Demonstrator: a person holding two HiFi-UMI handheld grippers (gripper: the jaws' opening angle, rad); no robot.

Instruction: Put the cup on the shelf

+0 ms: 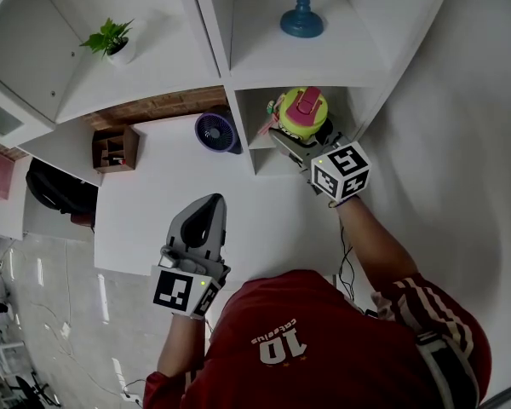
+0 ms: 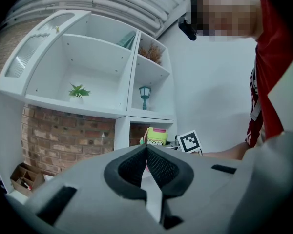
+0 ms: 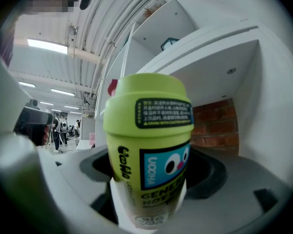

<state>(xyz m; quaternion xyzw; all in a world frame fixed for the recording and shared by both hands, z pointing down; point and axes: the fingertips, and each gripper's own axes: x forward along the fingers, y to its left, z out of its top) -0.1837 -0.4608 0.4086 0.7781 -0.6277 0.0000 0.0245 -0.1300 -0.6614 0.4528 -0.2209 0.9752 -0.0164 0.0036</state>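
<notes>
White cubby shelving (image 1: 230, 66) is standing against a red brick wall (image 1: 162, 107), above a white tabletop (image 1: 153, 203). My right gripper (image 1: 305, 139) is pinching a lime-green plastic cup with a pink lid flap (image 1: 301, 111), with its jaws pressing on the cup's lower body. I am holding the cup upright at the mouth of the low compartment, directly under the shelf carrying a blue lantern-shaped ornament (image 1: 302, 14). Brick is showing at the back of that compartment. Something small and green and red is sitting just left of the cup inside the opening, too crowded for me to identify. I cannot tell whether the cup's base is touching the compartment floor, since the gripper is covering it.

My left gripper (image 1: 206, 216) is hovering over the tabletop well apart from the cup, its jaws pressed together on nothing. A round purple desk fan (image 1: 215, 132) is sitting on the tabletop between the two grippers, near the shelving's lower edge. Further left, a brown wooden organiser box (image 1: 115, 147) is resting at the table's corner. A small green potted plant (image 1: 112, 41) is occupying the wide upper compartment.
</notes>
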